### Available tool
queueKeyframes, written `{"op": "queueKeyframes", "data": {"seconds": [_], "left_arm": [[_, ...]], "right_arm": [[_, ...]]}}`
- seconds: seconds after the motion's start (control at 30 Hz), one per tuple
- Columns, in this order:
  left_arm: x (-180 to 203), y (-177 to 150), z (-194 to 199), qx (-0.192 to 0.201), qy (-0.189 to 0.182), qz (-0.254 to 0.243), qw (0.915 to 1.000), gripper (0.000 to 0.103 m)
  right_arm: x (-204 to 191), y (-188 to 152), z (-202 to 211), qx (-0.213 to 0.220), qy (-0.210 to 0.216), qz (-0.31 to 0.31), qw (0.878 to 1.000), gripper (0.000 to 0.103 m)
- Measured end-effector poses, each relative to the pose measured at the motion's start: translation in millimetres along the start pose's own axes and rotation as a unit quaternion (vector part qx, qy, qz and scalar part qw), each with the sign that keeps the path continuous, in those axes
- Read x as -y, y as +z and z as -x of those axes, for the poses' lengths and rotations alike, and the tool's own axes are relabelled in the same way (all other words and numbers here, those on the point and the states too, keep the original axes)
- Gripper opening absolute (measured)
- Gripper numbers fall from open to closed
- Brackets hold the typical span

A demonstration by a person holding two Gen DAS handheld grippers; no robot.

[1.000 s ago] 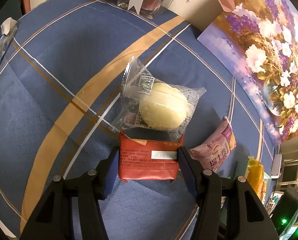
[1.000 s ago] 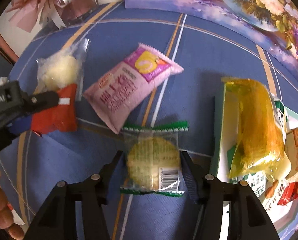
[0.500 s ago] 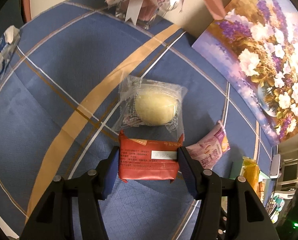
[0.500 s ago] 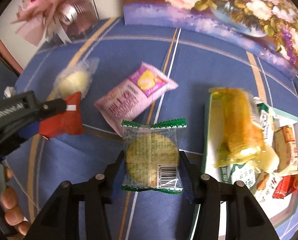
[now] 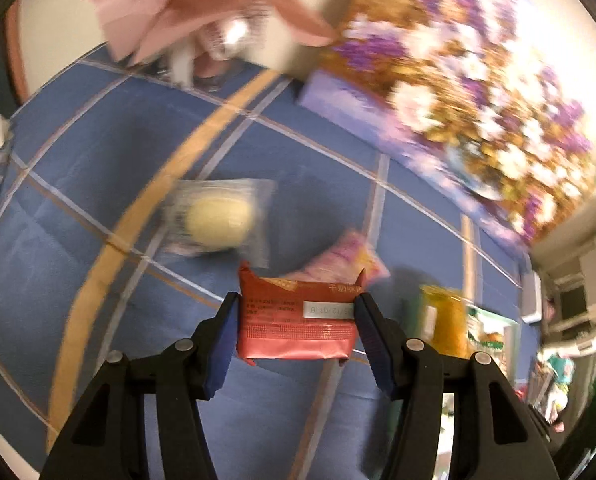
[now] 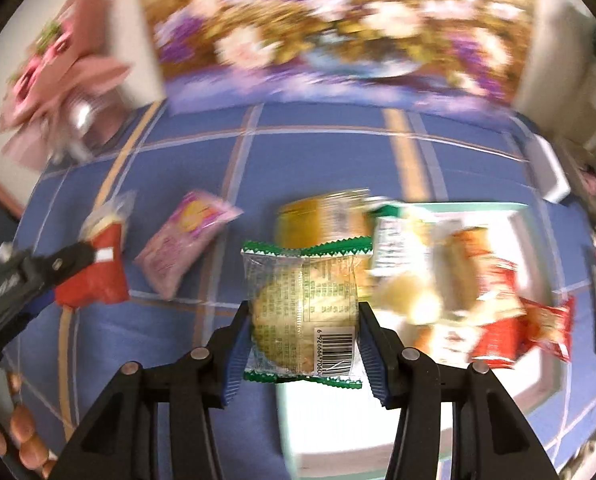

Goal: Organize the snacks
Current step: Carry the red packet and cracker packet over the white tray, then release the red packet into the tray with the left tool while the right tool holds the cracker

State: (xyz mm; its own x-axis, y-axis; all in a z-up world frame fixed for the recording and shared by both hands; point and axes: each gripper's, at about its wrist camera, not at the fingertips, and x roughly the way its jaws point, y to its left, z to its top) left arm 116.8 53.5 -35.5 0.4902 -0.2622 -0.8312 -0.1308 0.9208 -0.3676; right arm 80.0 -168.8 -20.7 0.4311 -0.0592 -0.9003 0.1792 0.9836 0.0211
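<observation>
Now both tongs carry a snack clear of the cloth. Right tongs [image 6: 301,340] pinch the green-edged cracker pack [image 6: 301,312] by its sides, long axis pointing away from the jaws; the tray [image 6: 377,432] lies right under and to the right, so the right hand is nearer. Left tongs [image 5: 296,320], jaws just closed tighter, clamp the red pack [image 5: 296,326] crosswise; tray well off to their right. On the cloth: one pink pack [image 6: 186,240], one round bun [image 5: 218,220]. Tray holds perhaps five packs, blurred.

A home table: blue plaid tablecloth [image 6: 317,152], floral painting [image 6: 337,32], pink ribbon decoration [image 6: 54,80].
</observation>
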Motion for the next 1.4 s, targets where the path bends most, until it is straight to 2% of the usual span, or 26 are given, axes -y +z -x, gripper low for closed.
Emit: {"op": "queueKeyframes", "data": {"seconds": [0.1, 0.23, 0.3, 0.4, 0.47, 0.57, 0.67, 0.8, 1.23, 1.27, 1.33, 1.4], "left_arm": [[25.1, -8.9, 3.8, -0.005, -0.034, -0.03, 0.9989, 0.055], [56.4, -23.7, -0.3, -0.017, -0.04, -0.079, 0.9959, 0.054], [62.7, -28.0, -5.9, -0.029, -0.054, -0.085, 0.9945, 0.054], [57.2, -26.7, -9.9, -0.034, -0.054, -0.069, 0.9956, 0.054], [46.7, -23.8, -14.0, -0.036, -0.045, -0.054, 0.9969, 0.054], [22.3, -16.7, -21.4, -0.041, -0.051, -0.013, 0.9978, 0.054], [9.7, -14.4, -31.6, -0.049, -0.042, 0.002, 0.9979, 0.054], [10.4, -11.4, -52.3, -0.063, -0.063, 0.012, 0.9959, 0.054], [38.2, -13.7, -98.0, -0.053, 0.014, -0.028, 0.9981, 0.054], [38.8, -15.7, -101.6, -0.054, 0.024, -0.031, 0.9978, 0.053], [41.4, -18.1, -107.2, -0.056, 0.044, -0.041, 0.9966, 0.046], [42.9, -19.4, -108.5, -0.053, 0.048, -0.045, 0.9964, 0.045]], "right_arm": [[27.6, 1.5, 10.0, 0.01, -0.011, -0.034, 0.999, 0.053], [62.1, -2.5, 18.2, 0.017, -0.022, -0.078, 0.997, 0.053], [72.4, -3.5, 17.2, 0.016, -0.021, -0.091, 0.995, 0.053], [82.6, -9.2, 14.8, 0.013, -0.02, -0.103, 0.994, 0.053], [90.3, -13.4, 11.6, 0.007, -0.019, -0.115, 0.993, 0.053], [99.3, -17.7, 5.6, -0.002, -0.018, -0.129, 0.991, 0.053], [105.8, -20.2, -0.8, -0.011, -0.018, -0.14, 0.99, 0.053], [111.0, -22.3, -8.3, -0.022, -0.007, -0.148, 0.989, 0.053], [125.9, -19.9, -20.0, -0.032, 0.0, -0.161, 0.986, 0.053], [126.9, -19.7, -20.4, -0.033, -0.001, -0.162, 0.986, 0.053], [129.9, -19.2, -20.7, -0.032, -0.002, -0.165, 0.986, 0.053], [132.4, -18.5, -20.3, -0.031, -0.003, -0.169, 0.985, 0.053]]}}
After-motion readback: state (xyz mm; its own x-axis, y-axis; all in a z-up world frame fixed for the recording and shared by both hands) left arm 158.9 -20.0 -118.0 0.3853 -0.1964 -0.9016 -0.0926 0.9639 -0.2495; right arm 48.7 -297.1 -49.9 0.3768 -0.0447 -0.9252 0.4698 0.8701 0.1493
